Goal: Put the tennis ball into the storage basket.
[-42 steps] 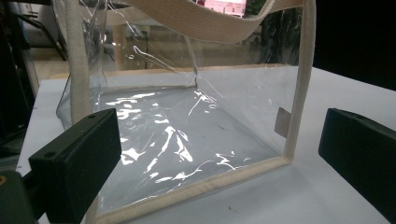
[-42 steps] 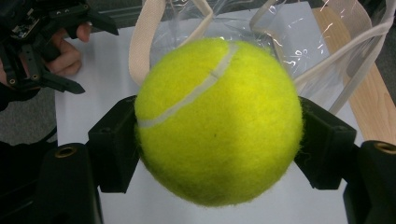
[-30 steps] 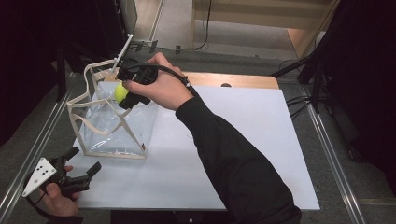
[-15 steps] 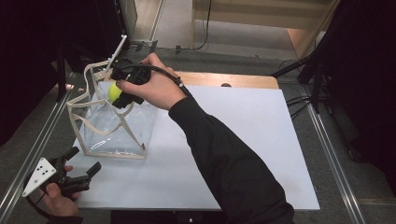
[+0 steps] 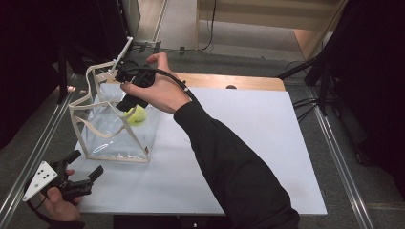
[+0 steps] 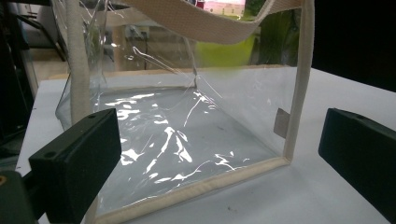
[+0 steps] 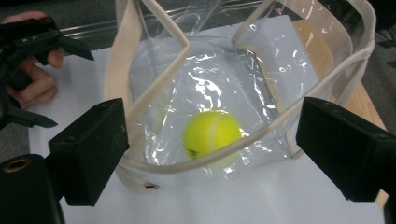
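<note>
High view shows a clear bag (image 5: 114, 129) with cream edges standing on the white counter (image 5: 248, 143). I use the bag as my marker. A yellow-green ball (image 5: 136, 114) is inside the bag, down low near the bottom; I cannot tell if it rests on the bottom. My right hand-held gripper (image 5: 128, 102) hangs just above the bag's open top, pointing down into it. In the right gripper view its two black jaws stand wide apart with nothing between them, and the ball (image 7: 212, 133) sits below them, inside the bag (image 7: 280, 84). My left hand-held gripper (image 5: 88, 169) is near the front of the bag, down by the counter's edge, not touching the bag. Its jaws are wide apart too and hold nothing. In the left gripper view I look straight at the bag's shiny side (image 6: 187, 140), and a blurry yellow-green patch (image 6: 224, 51) shows through the plastic near the top. The bag's cream straps loop up over its open top.
</note>
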A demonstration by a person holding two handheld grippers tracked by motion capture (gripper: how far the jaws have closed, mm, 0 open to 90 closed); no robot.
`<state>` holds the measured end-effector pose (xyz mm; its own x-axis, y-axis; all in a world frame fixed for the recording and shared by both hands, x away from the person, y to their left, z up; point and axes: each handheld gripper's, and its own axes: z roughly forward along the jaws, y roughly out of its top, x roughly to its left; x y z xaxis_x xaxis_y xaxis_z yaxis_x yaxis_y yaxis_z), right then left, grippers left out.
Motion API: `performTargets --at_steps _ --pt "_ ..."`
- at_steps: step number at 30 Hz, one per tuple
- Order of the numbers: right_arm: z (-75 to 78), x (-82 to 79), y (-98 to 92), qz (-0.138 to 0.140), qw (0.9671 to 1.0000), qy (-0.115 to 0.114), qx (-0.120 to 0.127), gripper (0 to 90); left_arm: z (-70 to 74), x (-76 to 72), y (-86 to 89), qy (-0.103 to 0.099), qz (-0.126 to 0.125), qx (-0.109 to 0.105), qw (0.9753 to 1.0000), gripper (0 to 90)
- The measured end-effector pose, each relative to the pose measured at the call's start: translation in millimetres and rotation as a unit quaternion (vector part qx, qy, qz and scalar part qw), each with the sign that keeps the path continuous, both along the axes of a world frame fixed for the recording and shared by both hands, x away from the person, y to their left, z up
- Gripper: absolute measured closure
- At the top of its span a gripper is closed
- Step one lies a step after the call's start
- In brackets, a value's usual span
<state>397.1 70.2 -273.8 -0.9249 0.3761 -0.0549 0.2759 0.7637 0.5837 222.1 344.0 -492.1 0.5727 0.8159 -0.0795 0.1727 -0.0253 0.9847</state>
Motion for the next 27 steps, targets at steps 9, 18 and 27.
performTargets --at_steps 9,18,27 --pt "-17.8 -5.0 -39.9 -0.032 0.9992 -0.015 0.021 0.0 0.0 0.2 -1.2 0.0 0.001 0.003 1.0 0.0" --pt "-41.9 -15.7 -77.8 -0.055 0.9972 -0.026 0.044 0.0 -0.1 0.5 -2.9 0.0 0.003 0.01 0.9999 0.0" --pt "-63.2 -23.2 -106.5 -0.064 0.9963 -0.019 0.054 0.0 -0.1 0.4 -3.2 0.0 0.003 0.013 0.9999 0.0"
